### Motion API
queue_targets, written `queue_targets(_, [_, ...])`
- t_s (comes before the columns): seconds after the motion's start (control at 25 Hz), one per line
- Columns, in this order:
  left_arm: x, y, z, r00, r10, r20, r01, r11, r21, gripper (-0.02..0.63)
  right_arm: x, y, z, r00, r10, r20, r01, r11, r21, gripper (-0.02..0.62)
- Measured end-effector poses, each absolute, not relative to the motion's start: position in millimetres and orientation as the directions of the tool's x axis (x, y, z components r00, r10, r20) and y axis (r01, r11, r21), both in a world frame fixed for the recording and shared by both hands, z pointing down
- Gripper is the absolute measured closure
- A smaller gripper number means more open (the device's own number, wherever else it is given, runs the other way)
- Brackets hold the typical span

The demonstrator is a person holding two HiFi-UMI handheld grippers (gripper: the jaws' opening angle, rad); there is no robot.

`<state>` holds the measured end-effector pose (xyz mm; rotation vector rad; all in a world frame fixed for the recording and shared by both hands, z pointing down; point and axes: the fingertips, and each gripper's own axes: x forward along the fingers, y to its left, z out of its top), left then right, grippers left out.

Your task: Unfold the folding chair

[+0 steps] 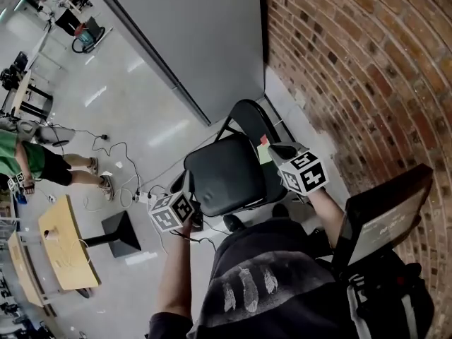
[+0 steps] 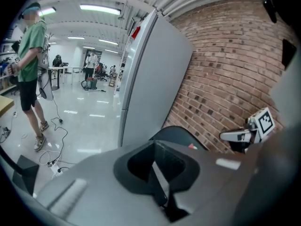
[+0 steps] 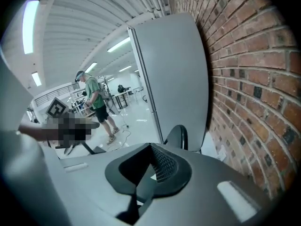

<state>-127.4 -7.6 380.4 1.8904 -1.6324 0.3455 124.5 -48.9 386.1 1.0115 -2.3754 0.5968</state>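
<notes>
The black folding chair [image 1: 226, 176] stands opened out on the floor by the brick wall, with its seat flat and its backrest [image 1: 251, 115] on the far side. My left gripper [image 1: 189, 205] hovers at the seat's near left corner. Its jaws are shut with nothing between them [image 2: 162, 192]. My right gripper [image 1: 281, 149] hangs over the seat's right edge, also shut and empty [image 3: 146, 182]. The curved top of the backrest [image 2: 181, 136] shows beyond each gripper's jaws [image 3: 178, 135].
A brick wall [image 1: 353, 69] runs along the right and a grey partition [image 1: 198, 34] stands behind the chair. Cables and a power strip [image 1: 145, 196] lie left of the chair, near a wooden table [image 1: 67, 249]. A person in green [image 1: 21, 162] stands at the far left. A dark flat panel [image 1: 385, 217] leans at my right.
</notes>
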Motion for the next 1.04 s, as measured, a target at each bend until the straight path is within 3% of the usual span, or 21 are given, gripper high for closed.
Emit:
queue_targets(0.56, [-78.8, 49.4, 318.4, 0.214, -0.880, 0.424, -0.957, -0.104, 0.269, 0.605, 34.1, 14.2, 354.0, -0.788, -0.307, 0.533, -0.449, 0.880, -0.157, 0.594])
queue_targets(1.04, [-187.4, 62.3, 308.6, 0.239, -0.908, 0.345, -0.911, -0.087, 0.403, 0.604, -75.6, 46.2, 332.0, -0.785, -0.289, 0.548, -0.414, 0.903, -0.116, 0.594])
